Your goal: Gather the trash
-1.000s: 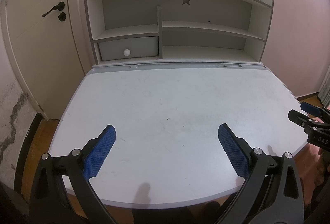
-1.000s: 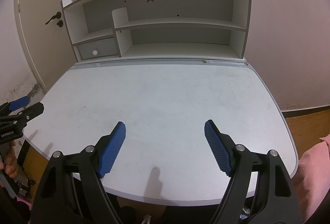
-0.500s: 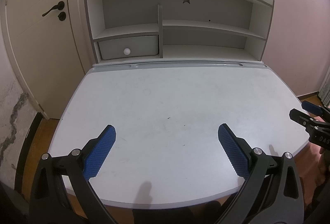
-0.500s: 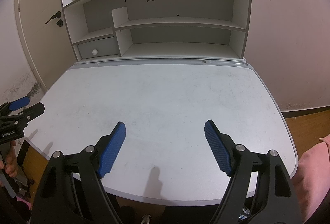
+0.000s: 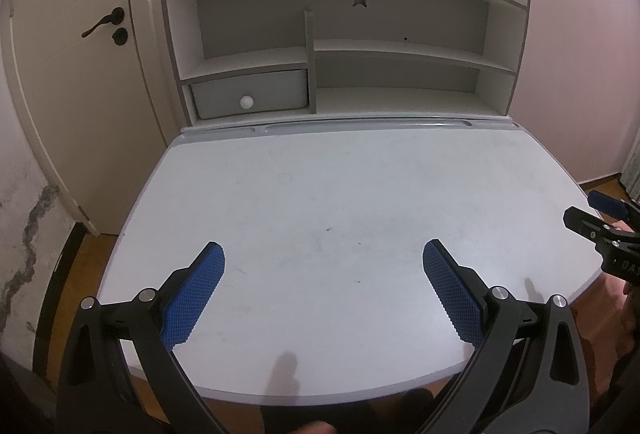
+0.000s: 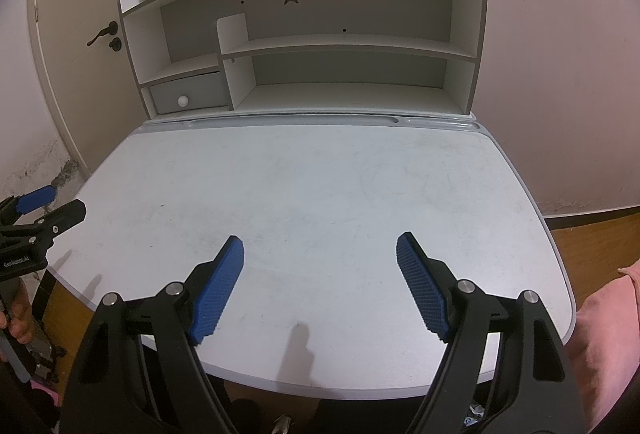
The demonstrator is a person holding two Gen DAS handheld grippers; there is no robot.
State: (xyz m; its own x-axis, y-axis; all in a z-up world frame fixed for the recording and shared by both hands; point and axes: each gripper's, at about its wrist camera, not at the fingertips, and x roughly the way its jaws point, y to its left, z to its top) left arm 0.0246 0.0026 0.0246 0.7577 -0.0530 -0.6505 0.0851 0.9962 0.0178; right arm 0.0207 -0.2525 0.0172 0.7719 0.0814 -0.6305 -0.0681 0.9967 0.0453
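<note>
No trash shows on the pale grey desk top point(image 5: 340, 194) in either view. My left gripper point(image 5: 323, 254) is open and empty, held above the desk's near edge. My right gripper point(image 6: 320, 248) is open and empty too, above the near edge further right. The right gripper also shows at the right edge of the left wrist view point(image 5: 592, 212). The left gripper shows at the left edge of the right wrist view point(image 6: 44, 204). The desk point(image 6: 320, 174) bears only faint scuffs.
A grey hutch point(image 5: 340, 46) with bare shelves and a small drawer point(image 5: 250, 94) stands at the desk's back. A cream door point(image 5: 80, 54) is at the left. Pink fabric point(image 6: 604, 314) is at the right, wood floor below.
</note>
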